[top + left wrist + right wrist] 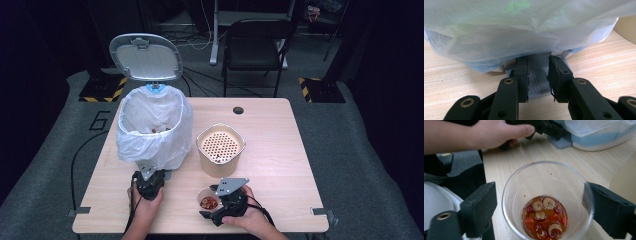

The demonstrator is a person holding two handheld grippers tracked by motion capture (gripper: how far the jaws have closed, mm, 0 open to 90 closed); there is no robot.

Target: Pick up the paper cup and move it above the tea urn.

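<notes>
While the left gripper [538, 77] is clenched on the grey pedal [537, 81] at the foot of the bin [155, 131], the pedal's ribbed tongue sits pinched between the two black jaws, and the bin's white bag [524, 30] bulges just above and beyond them. Seen from the high view, that gripper [148, 176] lies flat on the counter [280, 150] with the bin directly ahead of it, touching at the pedal, and the bin's grey lid [146, 57] stands raised behind the open mouth.

To its right, the right gripper [539, 207] stands released around a clear plastic cup [546, 182]. One jaw is set well off the cup's wall on one side; the other is at the rim on the far side, and whether it touches cannot be told. Nothing is pinched. Inside the cup, at the bottom, lies a shallow reddish liquid with round sliced pieces and red berries [545, 216].

From the high view, the cup [208, 201] stands on the counter just at the left of the right gripper [214, 209], near the counter's front edge. Ahead of that gripper, close by, stands a beige pot with a perforated insert [220, 149], just beside the bin. The person's left hand [491, 135] shows beyond the cup in the right gripper view, wrapped on the other gripper.
</notes>
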